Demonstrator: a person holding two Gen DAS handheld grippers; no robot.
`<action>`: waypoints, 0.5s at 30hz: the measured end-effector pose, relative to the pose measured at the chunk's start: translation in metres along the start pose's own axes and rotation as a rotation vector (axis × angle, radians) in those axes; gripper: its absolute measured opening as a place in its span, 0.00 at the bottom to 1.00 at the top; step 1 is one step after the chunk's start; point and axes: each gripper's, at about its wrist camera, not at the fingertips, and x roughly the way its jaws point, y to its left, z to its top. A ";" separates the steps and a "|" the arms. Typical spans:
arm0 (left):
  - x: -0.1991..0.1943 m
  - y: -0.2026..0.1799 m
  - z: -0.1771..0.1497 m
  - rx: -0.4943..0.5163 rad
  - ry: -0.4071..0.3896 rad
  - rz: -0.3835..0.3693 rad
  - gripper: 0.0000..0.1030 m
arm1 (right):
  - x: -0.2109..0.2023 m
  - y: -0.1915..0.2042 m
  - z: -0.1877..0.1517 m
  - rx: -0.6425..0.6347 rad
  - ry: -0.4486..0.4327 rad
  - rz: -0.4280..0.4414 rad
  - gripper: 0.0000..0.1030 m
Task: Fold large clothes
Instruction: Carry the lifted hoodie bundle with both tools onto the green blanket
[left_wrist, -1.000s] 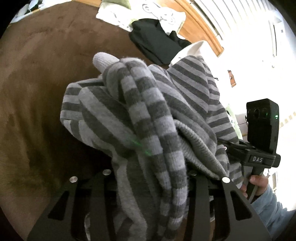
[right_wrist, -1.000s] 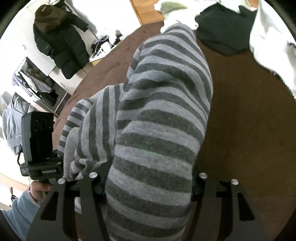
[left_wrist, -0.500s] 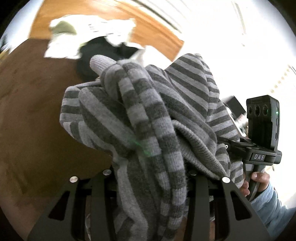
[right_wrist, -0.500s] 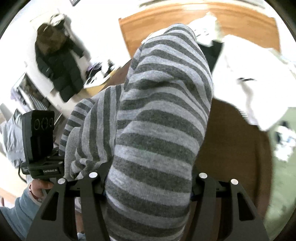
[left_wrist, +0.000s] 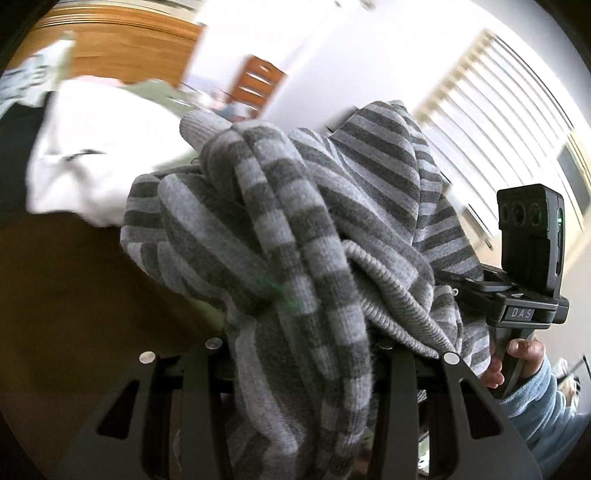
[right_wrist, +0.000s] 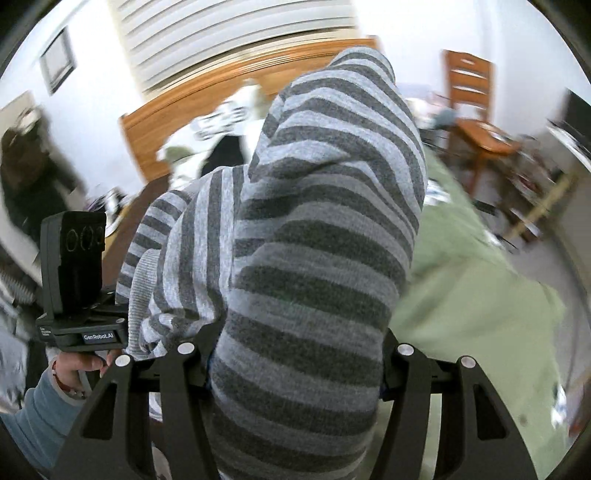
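A grey striped knit sweater (left_wrist: 295, 236) is bunched between my two grippers and fills the middle of both views (right_wrist: 317, 258). My left gripper (left_wrist: 299, 343) is shut on a thick fold of it; the fingertips are hidden by the cloth. My right gripper (right_wrist: 295, 347) is shut on another fold, its tips hidden too. The sweater hangs in the air, lifted off the brown surface (left_wrist: 55, 295). The right gripper's body (left_wrist: 528, 258) shows at the right of the left wrist view, and the left one (right_wrist: 74, 280) at the left of the right wrist view.
A white garment (left_wrist: 92, 155) and a dark one (left_wrist: 14, 155) lie at the back left. A pale green cover (right_wrist: 472, 288) lies to the right. A wooden headboard (right_wrist: 207, 99), a wooden chair (right_wrist: 476, 122) and window blinds (left_wrist: 498, 122) stand behind.
Both grippers have swung up and to the right with the sweater held. The brown surface has dropped out of view; the wall, blinds, chair and green cover have come in.
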 end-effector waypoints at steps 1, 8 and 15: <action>0.013 -0.009 0.003 0.011 0.017 -0.014 0.41 | -0.008 -0.019 -0.007 0.028 -0.003 -0.021 0.57; 0.138 -0.068 0.019 0.106 0.168 -0.090 0.41 | -0.033 -0.137 -0.060 0.240 -0.024 -0.122 0.57; 0.220 -0.059 0.019 0.118 0.285 -0.037 0.44 | 0.001 -0.211 -0.104 0.431 -0.002 -0.088 0.61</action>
